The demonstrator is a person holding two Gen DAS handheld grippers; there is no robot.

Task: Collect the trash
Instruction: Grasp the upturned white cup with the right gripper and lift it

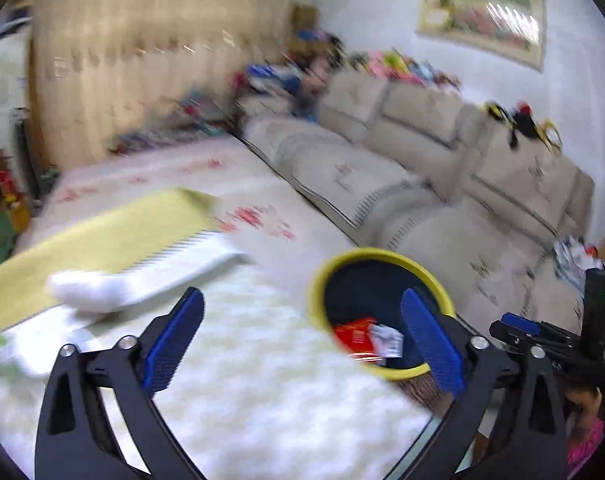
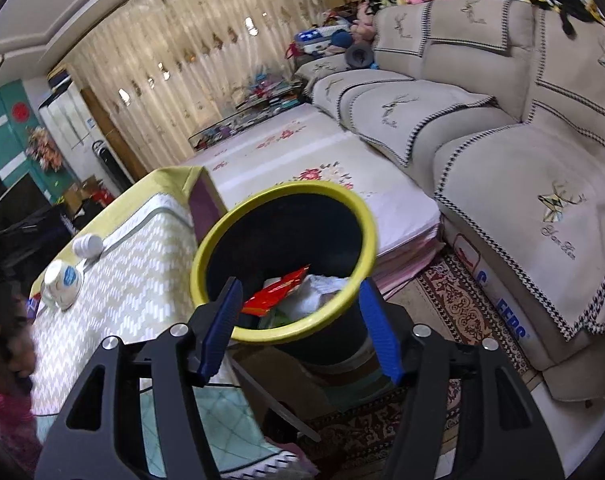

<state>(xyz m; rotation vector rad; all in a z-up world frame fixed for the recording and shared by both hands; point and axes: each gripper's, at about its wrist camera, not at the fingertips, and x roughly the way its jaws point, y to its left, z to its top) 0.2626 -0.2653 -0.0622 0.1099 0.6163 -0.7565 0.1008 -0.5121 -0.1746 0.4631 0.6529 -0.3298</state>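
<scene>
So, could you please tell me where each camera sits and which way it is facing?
Left wrist: on the left gripper, angled down over the white-covered table toward the yellow-rimmed bin and sofa; shows its own wide-open fingers, plus the right gripper at the right edge.
Right wrist: on the right gripper, looking down into the bin; its fingers flank the near rim; a pink sleeve shows lower left.
Shared: bin, red wrapper inside, sofa, table.

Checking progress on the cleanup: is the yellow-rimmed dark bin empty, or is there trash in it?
Not empty. The yellow-rimmed dark bin holds a red wrapper and crumpled white paper in both views.
</scene>
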